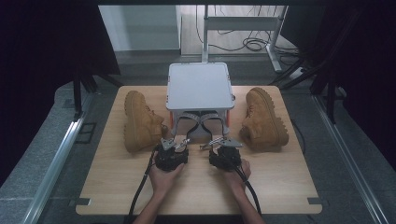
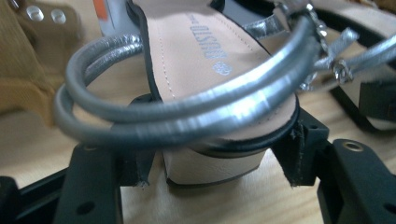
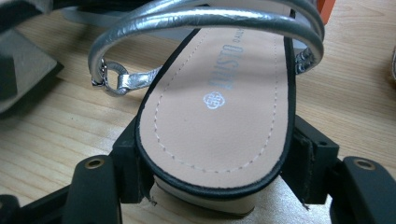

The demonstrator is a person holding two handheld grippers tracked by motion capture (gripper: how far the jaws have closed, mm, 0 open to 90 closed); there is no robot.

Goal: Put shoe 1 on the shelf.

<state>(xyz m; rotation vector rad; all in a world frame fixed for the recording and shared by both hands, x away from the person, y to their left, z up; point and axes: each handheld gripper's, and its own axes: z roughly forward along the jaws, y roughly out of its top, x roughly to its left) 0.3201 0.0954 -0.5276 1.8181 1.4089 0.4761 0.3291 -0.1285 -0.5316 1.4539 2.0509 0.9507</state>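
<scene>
The left gripper (image 1: 183, 143) and the right gripper (image 1: 208, 145) sit side by side near the front middle of the wooden table (image 1: 280, 186), each held in one of the person's hands. Each has its jaws clamped on the heel end of a sandal.

In the left gripper view, the black pads (image 2: 140, 170) press against both sides of the left sandal (image 2: 196, 51) at its block heel, with the doubled silver strap (image 2: 187, 116) looping across just above them.

In the right gripper view, the pads (image 3: 128, 172) squeeze the heel of the right sandal (image 3: 219, 121) from either side, and its silver strap (image 3: 205, 16) arches over the insole farther along.

From the high view the two sandals lie under the front edge of a small white stand (image 1: 200, 86), though the shadow there makes their outlines hard to read. A tan boot (image 1: 140, 121) lies left of the stand, another tan boot (image 1: 264, 121) right of it.
</scene>
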